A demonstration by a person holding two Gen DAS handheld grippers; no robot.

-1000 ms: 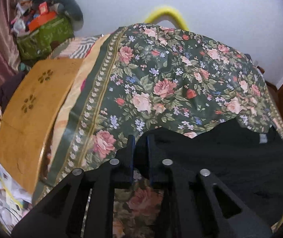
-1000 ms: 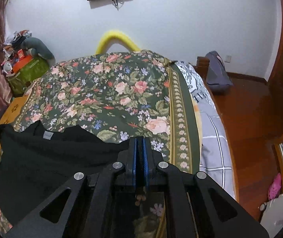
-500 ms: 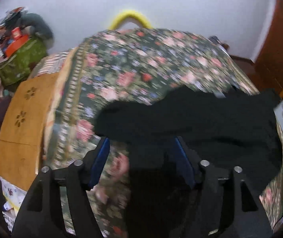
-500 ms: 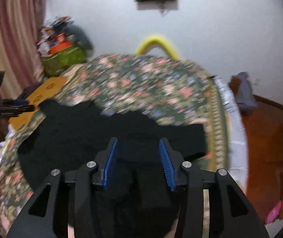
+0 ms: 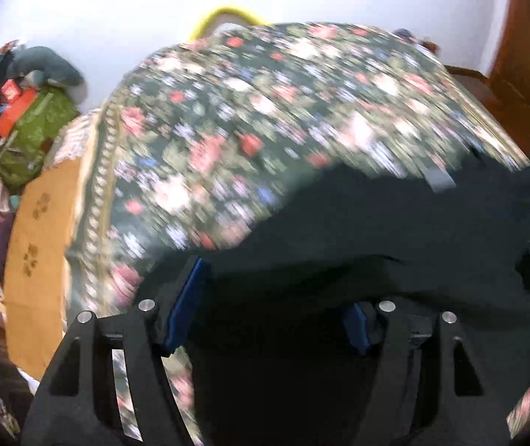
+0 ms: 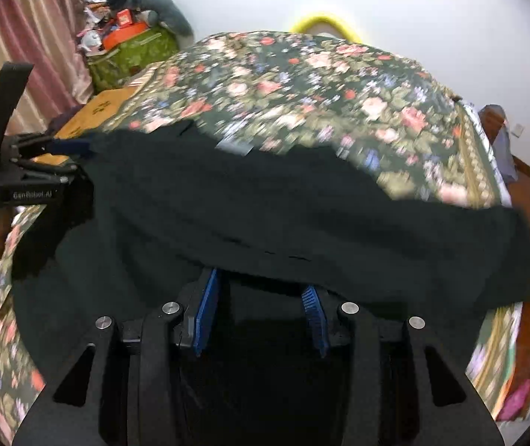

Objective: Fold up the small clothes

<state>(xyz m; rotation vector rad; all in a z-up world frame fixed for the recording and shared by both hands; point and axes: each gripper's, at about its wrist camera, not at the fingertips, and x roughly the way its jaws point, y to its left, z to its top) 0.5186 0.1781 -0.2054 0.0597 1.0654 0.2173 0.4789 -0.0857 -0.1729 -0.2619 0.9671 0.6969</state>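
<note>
Floral bedspread is spread as the folding surface. Black garment is laid flat at 6 o'clock; left gripper and right gripper are parted, nothing clamped, likely for regrasping.

The small garment of soft cloth is plain black, with a grey label at its neck. Under it, the bedspread is dark green, strewn with pink and red roses and small blue flowers, and edged in a cream band. Both grippers are black with blue pads. A wooden panel is orange-brown with dark flower marks.
</note>
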